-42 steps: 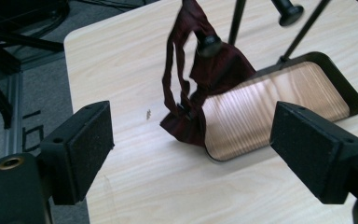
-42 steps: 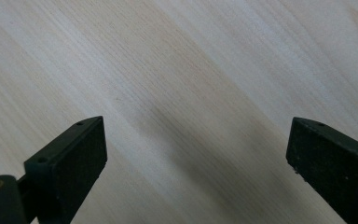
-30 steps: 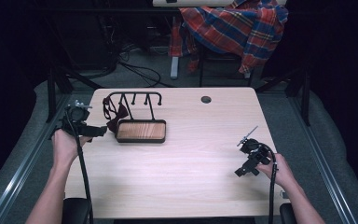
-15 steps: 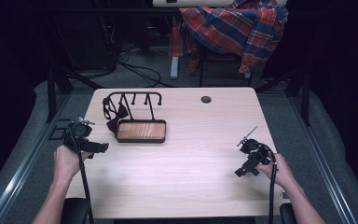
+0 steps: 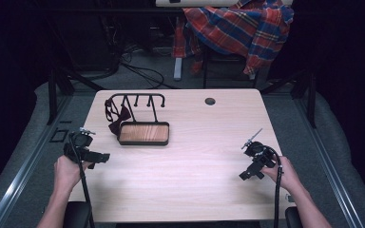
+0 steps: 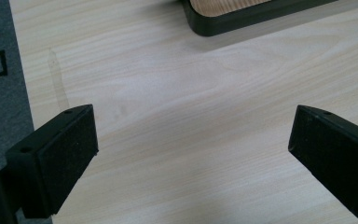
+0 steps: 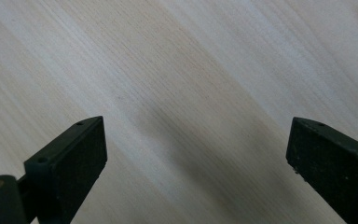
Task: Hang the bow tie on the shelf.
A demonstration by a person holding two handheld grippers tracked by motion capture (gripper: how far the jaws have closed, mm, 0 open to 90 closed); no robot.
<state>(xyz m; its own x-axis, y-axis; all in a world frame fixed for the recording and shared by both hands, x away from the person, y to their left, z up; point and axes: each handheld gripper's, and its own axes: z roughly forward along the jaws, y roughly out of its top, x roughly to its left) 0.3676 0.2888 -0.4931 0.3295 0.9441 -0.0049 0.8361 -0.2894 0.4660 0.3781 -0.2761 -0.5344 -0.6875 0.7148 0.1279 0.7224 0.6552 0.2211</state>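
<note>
Left gripper: jaws just opening wide, holding nothing, hovering near the desk's left edge.
Right gripper: gaping, holding nothing.
Tray: lying lengthwise across the desk.
Bow tie: hanging at the rack's left end.

A plaid cloth drapes a chair beyond the pale wooden table; grey floor, dark surroundings.

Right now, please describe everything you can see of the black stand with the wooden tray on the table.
The stand has a rectangular tray base with a dark rim and a brown wood-look floor. Thin black metal posts rise from its back edge to a rail with short hooks. A dark bow tie hangs at its left end. It stands upright on the table, far left of middle. In the left gripper view one tray corner shows.
</note>
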